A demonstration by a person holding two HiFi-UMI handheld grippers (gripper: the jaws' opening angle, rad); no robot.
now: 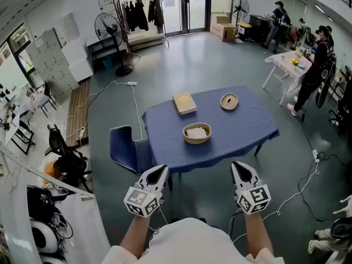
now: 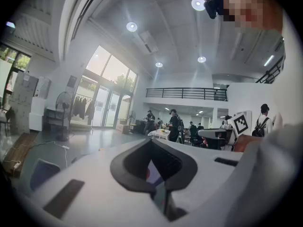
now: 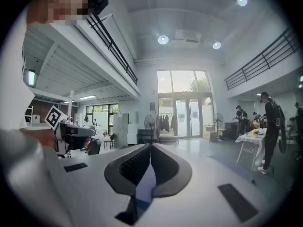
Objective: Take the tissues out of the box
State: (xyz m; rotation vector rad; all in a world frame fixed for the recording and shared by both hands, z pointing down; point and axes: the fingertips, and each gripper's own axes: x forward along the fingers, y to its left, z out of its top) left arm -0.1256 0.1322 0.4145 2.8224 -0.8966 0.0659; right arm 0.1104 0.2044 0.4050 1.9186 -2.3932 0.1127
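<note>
In the head view a tan tissue box (image 1: pixel 184 103) lies on a table with a blue cloth (image 1: pixel 242 128), towards its far left. A round woven bowl (image 1: pixel 197 133) holding something white stands near the table's front edge. A small round dish (image 1: pixel 229 101) sits at the far right. My left gripper (image 1: pixel 160 171) (image 2: pixel 151 143) and right gripper (image 1: pixel 240 168) (image 3: pixel 150 148) are both shut and empty. They hover close to my body, well short of the table and above the floor.
A blue chair (image 1: pixel 124 146) stands at the table's left corner. Cables (image 1: pixel 300 188) trail over the floor to the right. A standing fan (image 1: pixel 110 29) and a clothes rack (image 1: pixel 140 12) are at the back. People stand by a white table (image 1: pixel 286 62) at the far right.
</note>
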